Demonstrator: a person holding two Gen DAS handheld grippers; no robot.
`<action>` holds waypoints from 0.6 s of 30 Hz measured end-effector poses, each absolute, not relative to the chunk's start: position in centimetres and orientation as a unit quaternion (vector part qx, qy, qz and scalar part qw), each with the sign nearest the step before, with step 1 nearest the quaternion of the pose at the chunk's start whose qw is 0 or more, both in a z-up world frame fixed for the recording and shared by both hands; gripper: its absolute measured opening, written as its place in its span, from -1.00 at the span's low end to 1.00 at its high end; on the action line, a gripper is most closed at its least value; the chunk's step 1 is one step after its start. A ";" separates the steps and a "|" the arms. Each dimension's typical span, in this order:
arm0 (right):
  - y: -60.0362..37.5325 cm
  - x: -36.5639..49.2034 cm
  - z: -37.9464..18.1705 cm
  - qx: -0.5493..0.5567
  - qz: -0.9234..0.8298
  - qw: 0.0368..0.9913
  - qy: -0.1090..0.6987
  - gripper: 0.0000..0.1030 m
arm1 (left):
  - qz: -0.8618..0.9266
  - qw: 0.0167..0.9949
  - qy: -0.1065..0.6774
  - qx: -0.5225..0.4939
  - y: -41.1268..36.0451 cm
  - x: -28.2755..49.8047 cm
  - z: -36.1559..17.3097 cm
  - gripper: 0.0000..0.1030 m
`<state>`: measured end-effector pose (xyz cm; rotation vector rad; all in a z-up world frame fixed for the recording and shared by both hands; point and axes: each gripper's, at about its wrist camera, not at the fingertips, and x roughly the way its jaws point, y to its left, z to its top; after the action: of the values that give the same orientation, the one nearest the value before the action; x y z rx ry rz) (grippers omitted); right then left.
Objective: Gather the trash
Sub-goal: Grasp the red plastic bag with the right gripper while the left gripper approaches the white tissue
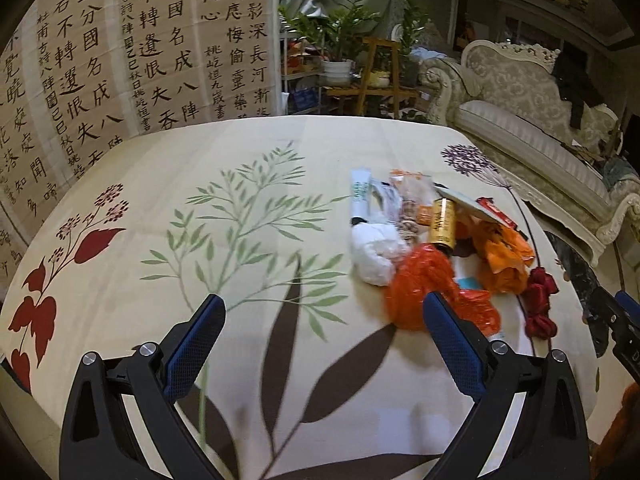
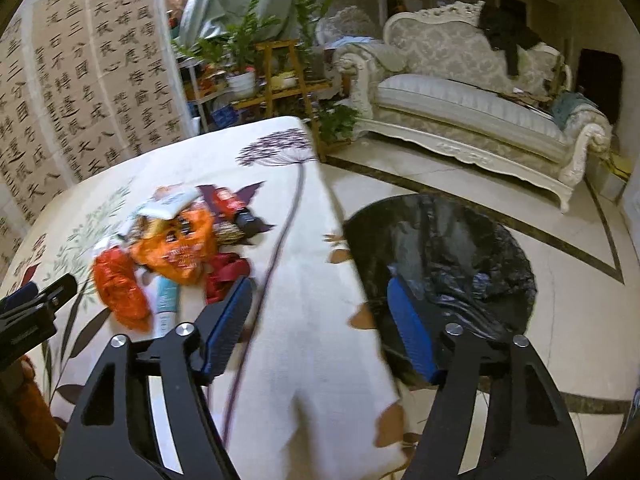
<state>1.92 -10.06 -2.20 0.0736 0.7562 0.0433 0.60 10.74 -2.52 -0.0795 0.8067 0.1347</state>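
The left gripper (image 1: 324,316) is angled downward, its two black arms ending in blue-padded fingers (image 1: 192,344) spread wide with nothing between them. The right gripper (image 2: 320,300) is likewise tilted down, its blue pads (image 2: 408,324) apart and gripping nothing. Each tool shows at the edge of the other's view: the right one at the far right of the left wrist camera, the left one at the far left of the right wrist camera.
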 end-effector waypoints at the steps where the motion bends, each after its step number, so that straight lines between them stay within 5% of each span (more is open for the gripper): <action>1: -9.4 1.9 -2.1 0.032 0.030 0.929 0.368 0.30 | 0.068 0.916 0.392 -0.040 11.1 0.5 -2.6 0.86; 18: 2.0 2.8 -1.6 -0.029 0.157 0.914 0.373 0.24 | 0.134 0.906 0.398 -0.051 18.5 -1.4 -3.5 0.85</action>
<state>2.75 1.99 -1.55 -0.0605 0.7690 0.3234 -1.44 18.52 -3.53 -0.1061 0.8223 0.2773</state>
